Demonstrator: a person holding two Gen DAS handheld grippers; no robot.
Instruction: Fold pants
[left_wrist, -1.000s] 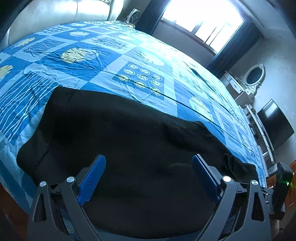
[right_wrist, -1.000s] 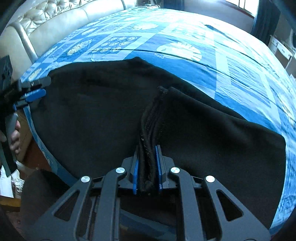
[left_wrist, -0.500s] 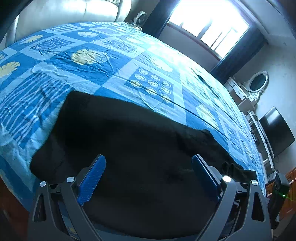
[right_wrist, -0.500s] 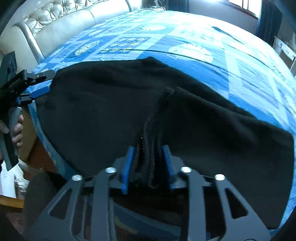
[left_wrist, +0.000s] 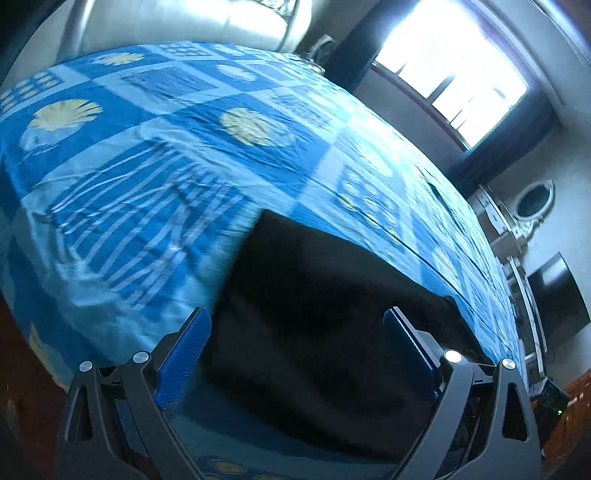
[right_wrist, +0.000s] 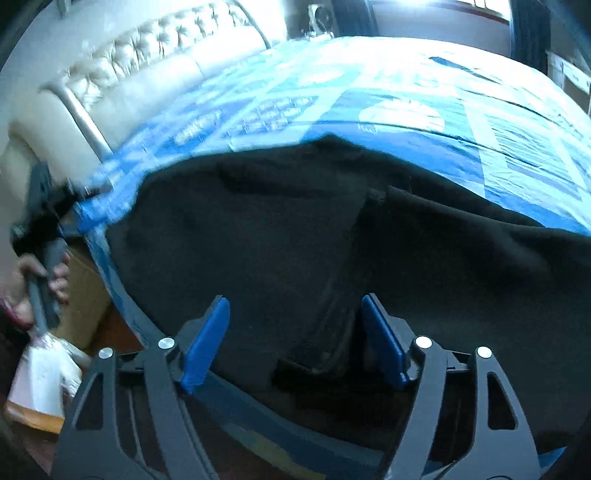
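— Between the blue pads of the right gripper (right_wrist: 295, 339), what lies there?
— A thick folded edge of the black pants (right_wrist: 332, 251), but the jaws stand released around it, not pinching.
— And the left gripper (left_wrist: 295, 350)?
— Spread wide too, jaws holding nothing; the pants lie just ahead of them, flat on the bed.
— Beyond that?
— The blue patterned bedspread (left_wrist: 184, 155) runs on past the cloth; left of the right jaws a hand (right_wrist: 40, 280) grips the other tool's handle. Farthest off, a tufted headboard (right_wrist: 155, 48) and a bright window (left_wrist: 454, 81).
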